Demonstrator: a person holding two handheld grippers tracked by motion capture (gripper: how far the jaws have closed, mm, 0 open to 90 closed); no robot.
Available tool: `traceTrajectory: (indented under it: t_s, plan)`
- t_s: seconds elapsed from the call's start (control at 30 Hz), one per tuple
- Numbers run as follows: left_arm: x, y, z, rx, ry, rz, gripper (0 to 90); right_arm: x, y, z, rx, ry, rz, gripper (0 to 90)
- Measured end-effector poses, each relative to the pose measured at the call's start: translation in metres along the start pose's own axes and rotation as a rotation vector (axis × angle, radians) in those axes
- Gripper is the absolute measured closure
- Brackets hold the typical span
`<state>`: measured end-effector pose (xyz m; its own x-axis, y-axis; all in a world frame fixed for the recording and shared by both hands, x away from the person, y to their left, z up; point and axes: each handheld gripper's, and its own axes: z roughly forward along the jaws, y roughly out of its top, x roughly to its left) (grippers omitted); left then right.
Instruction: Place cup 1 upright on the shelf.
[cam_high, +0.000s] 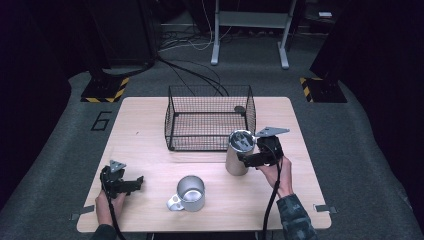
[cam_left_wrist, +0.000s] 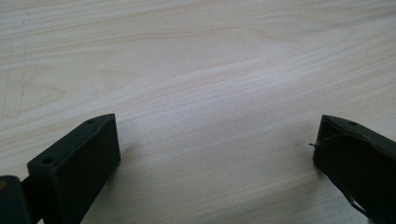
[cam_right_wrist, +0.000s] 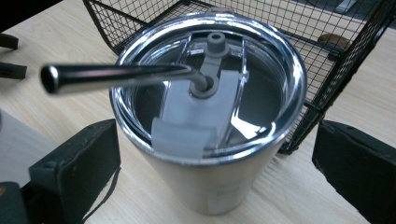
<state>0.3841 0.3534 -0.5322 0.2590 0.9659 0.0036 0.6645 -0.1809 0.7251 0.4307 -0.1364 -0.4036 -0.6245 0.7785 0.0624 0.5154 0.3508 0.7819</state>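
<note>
Desk (cam_high: 150, 120) stock: tumbler (cam_high: 238, 154) at 3 o'clock beside basket (cam_high: 210, 117); mug (cam_high: 190, 193) at 6. My right tongs (cam_high: 248, 159) gape around the tumbler, ungripped. Left tongs (cam_high: 131, 184) open, idle. Risk: a high, off-centre squeeze tips it; the straw (cam_right_wrist: 116, 74) snags.

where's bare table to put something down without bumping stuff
Bare wood lies left of the wire basket, between it and the left claw. The right front corner is open too. It is crowded around the tumbler, right claw and mug.
</note>
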Motion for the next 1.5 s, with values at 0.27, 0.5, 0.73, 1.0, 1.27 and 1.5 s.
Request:
traceTrajectory:
  t_s: [0.27,0.5,0.73,1.0,1.27,1.5]
  plan:
    - [0.0,0.0,0.0,0.0,0.002,0.002,0.4,0.004,0.009,0.015,0.002,-0.006,-0.015,0.0]
    - [0.0,0.0,0.0,-0.001,0.0,-0.001,0.4,0.003,0.01,0.024,-0.007,0.005,-0.007,0.0]
    - [0.0,0.0,0.0,0.0,0.0,0.0,0.4,0.005,0.012,0.03,-0.023,-0.005,0.002,0.0]
    - [0.0,0.0,0.0,-0.001,0.0,-0.001,0.4,0.006,0.009,0.039,-0.042,-0.015,0.002,1.4]
    - [0.0,0.0,0.0,0.0,0.0,-0.001,0.4,0.007,0.007,0.038,-0.061,-0.024,-0.011,2.6]
    - [0.0,0.0,0.0,-0.001,0.0,0.0,0.4,0.009,0.009,0.037,-0.045,-0.029,-0.028,2.9]
